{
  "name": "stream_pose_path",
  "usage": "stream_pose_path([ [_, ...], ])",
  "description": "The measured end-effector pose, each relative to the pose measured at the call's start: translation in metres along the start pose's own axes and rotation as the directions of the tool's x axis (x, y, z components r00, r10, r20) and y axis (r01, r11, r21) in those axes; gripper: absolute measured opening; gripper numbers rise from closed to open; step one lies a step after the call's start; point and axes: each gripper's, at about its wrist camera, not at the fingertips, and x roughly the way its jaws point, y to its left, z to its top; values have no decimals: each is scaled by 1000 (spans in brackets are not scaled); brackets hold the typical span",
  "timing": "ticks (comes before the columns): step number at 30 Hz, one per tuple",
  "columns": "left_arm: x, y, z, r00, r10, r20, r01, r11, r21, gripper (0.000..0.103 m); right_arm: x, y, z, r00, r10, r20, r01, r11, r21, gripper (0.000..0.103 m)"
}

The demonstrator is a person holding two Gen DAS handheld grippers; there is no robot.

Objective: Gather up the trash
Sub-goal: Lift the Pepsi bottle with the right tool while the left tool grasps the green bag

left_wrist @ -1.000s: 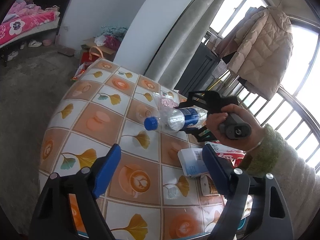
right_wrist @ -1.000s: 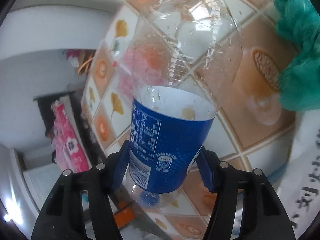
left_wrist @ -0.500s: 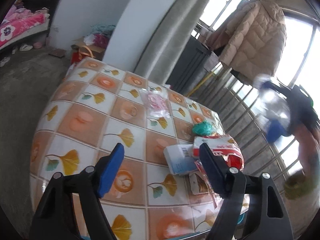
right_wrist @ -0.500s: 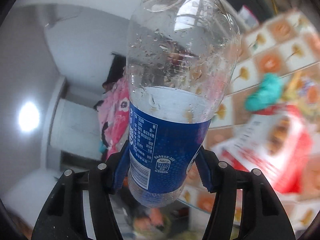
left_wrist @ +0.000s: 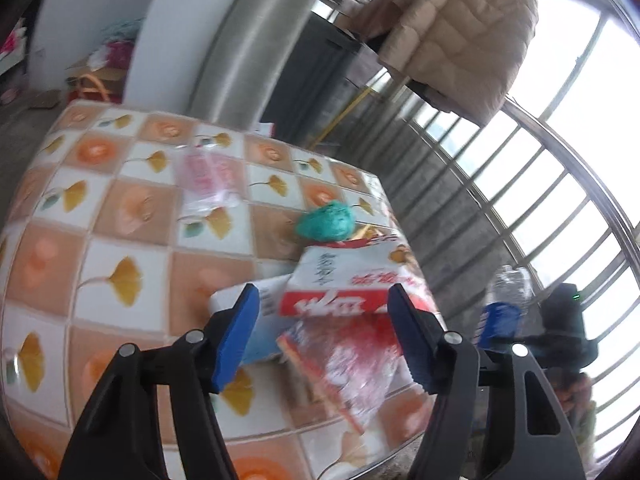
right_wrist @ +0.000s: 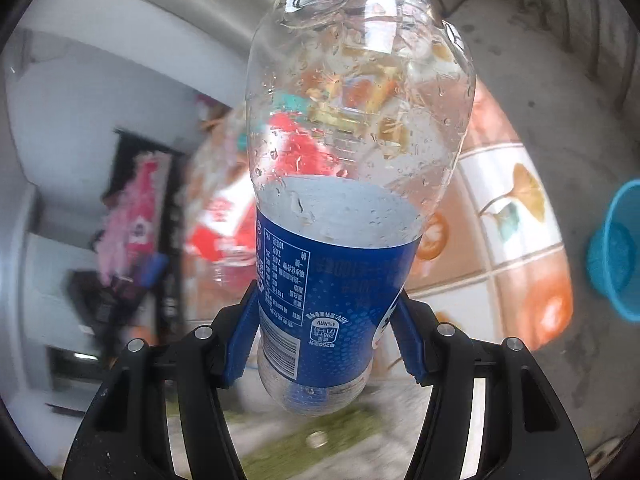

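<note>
My right gripper (right_wrist: 324, 332) is shut on a clear plastic bottle (right_wrist: 344, 200) with a blue label, held off the table's right side; the bottle also shows in the left wrist view (left_wrist: 506, 304). My left gripper (left_wrist: 324, 336) is open and empty above the tiled table (left_wrist: 100, 216). Below and ahead of it lie a red and white snack bag (left_wrist: 352, 292), a white and blue packet (left_wrist: 260, 312), a crumpled clear red wrapper (left_wrist: 352, 368), a teal wad (left_wrist: 326, 222) and a pink-printed clear bag (left_wrist: 208, 176).
A blue plastic bin (right_wrist: 616, 252) stands on the floor beside the table in the right wrist view. A window grille (left_wrist: 540, 184) and a hanging beige coat (left_wrist: 460, 28) are to the right. A curtain (left_wrist: 248, 40) hangs behind the table.
My right gripper has carried the bottle off the table to its right side and lower. My left gripper has moved right, over the pile of wrappers.
</note>
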Motion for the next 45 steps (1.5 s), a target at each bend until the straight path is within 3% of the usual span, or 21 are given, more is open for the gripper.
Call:
stream_pose_path([
  [3, 14, -7, 20, 999, -19, -39, 19, 1000, 11, 64, 20, 12, 8, 992, -124, 24, 126, 990, -67, 58],
  [9, 63, -17, 61, 985, -62, -160, 68, 997, 33, 64, 63, 24, 10, 965, -256, 66, 261, 960, -104, 59],
  [14, 132, -21, 84, 955, -18, -296, 52, 993, 108, 64, 71, 27, -7, 951, -292, 99, 304, 944, -131, 60],
  [19, 176, -26, 97, 935, 53, -351, 30, 974, 226, 65, 70, 24, -28, 952, -280, 120, 295, 947, -127, 68],
  [23, 206, -29, 99, 914, 116, -389, 5, 956, 295, 65, 67, 15, -39, 954, -272, 130, 287, 950, -121, 68],
  [30, 236, -21, 88, 879, 170, -446, -25, 949, 314, 65, 73, 23, -45, 957, -259, 134, 276, 953, -129, 68],
  [37, 243, -10, 84, 876, 147, -460, -16, 961, 276, 51, 77, 19, -45, 960, -248, 128, 263, 957, -119, 67],
  [41, 240, -8, 84, 883, 129, -452, -10, 966, 258, 34, 81, 16, -45, 967, -228, 114, 241, 964, -110, 62],
  [42, 241, -7, 85, 884, 127, -449, -11, 968, 253, 33, 83, 16, -45, 970, -219, 109, 231, 967, -106, 58],
  [45, 237, -4, 88, 893, 115, -435, -11, 972, 233, 31, 84, 15, -46, 970, -214, 115, 225, 969, -99, 57],
])
